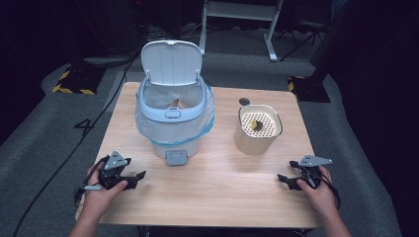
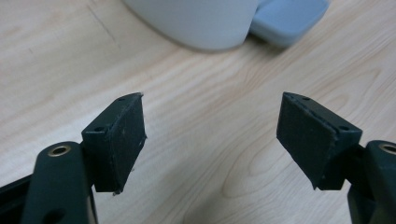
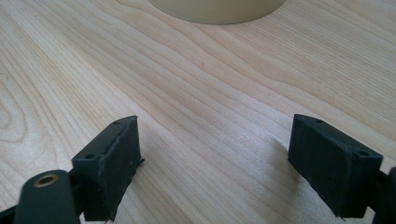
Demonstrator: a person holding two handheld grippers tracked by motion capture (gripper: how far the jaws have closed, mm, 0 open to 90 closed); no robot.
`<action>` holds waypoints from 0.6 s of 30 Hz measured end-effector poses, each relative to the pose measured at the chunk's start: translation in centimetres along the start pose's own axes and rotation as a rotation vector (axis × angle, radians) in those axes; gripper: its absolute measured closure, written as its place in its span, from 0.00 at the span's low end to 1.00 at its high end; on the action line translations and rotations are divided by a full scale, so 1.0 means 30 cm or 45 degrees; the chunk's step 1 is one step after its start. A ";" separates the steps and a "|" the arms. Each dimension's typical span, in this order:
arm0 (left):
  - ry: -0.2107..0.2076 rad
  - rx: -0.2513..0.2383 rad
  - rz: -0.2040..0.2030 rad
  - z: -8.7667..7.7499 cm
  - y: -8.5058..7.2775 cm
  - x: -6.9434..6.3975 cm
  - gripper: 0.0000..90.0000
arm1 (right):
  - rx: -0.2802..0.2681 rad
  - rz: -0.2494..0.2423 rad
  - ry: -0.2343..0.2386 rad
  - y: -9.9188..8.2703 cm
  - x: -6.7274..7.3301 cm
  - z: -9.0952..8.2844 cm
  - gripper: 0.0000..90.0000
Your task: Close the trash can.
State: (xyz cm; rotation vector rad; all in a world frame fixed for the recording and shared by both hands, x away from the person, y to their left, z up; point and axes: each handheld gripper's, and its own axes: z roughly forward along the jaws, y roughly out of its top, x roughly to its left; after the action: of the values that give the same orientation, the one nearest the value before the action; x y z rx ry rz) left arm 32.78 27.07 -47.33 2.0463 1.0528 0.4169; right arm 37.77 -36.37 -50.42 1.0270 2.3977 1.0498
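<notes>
Dark room with grey carpet all round, and a light wood worktop [image 1: 207,192] in the middle. Left gripper [image 1: 132,180] sits near the front left corner, jaws spread wide with nothing between them, aimed at the base of the white bin [image 1: 172,116] and its blue foot pedal [image 1: 176,158]. Right gripper [image 1: 286,180] is at the front right, jaws also apart and empty, just bare wood in the gap, facing the beige container [image 1: 257,129]. Bin stands upright at the back left with its lid flipped up and a liner bag inside. Container stands upright too, perforated top facing up, right of the bin and clear of it.
</notes>
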 end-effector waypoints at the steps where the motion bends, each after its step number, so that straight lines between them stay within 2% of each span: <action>1: -0.024 -0.048 -0.017 -0.023 0.025 0.010 0.27 | 0.000 0.000 0.000 0.000 0.000 0.000 0.19; 3: -0.021 -0.086 -0.025 -0.046 0.050 0.019 0.27 | 0.000 0.000 0.000 0.000 0.000 0.000 0.19; 4: -0.021 -0.086 -0.025 -0.046 0.050 0.019 0.27 | 0.000 0.000 0.000 0.000 0.000 0.000 0.19; 6: -0.006 -0.115 -0.004 -0.081 0.088 0.023 0.27 | 0.000 0.000 0.000 0.000 0.000 0.000 0.19; 7: -0.006 -0.115 -0.004 -0.081 0.088 0.023 0.27 | 0.000 0.000 0.000 0.000 0.000 0.000 0.19; 9: -0.013 -0.205 -0.009 -0.125 0.131 0.017 0.26 | 0.000 0.001 0.000 0.000 0.000 0.000 0.19; 10: -0.013 -0.205 -0.009 -0.125 0.131 0.017 0.26 | 0.000 0.000 0.000 0.000 0.000 0.000 0.19; 11: -0.025 -0.274 -0.023 -0.151 0.156 0.015 0.26 | 0.000 0.000 0.000 0.000 0.000 0.000 0.19; 13: -0.035 -0.338 -0.031 -0.182 0.187 0.019 0.26 | 0.000 0.000 0.000 0.000 0.000 0.000 0.19; 15: -0.033 -0.372 -0.024 -0.204 0.215 0.024 0.26 | 0.000 0.001 0.001 0.000 0.000 0.000 0.19; 18: -0.027 -0.384 -0.008 -0.220 0.241 0.031 0.27 | -0.001 0.001 0.002 0.000 0.000 0.000 0.19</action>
State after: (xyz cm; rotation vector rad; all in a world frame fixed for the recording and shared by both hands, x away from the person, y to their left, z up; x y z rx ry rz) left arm 33.35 28.52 -37.62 1.7756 0.9224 0.5170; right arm 37.78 -36.38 -50.43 1.0271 2.3987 1.0518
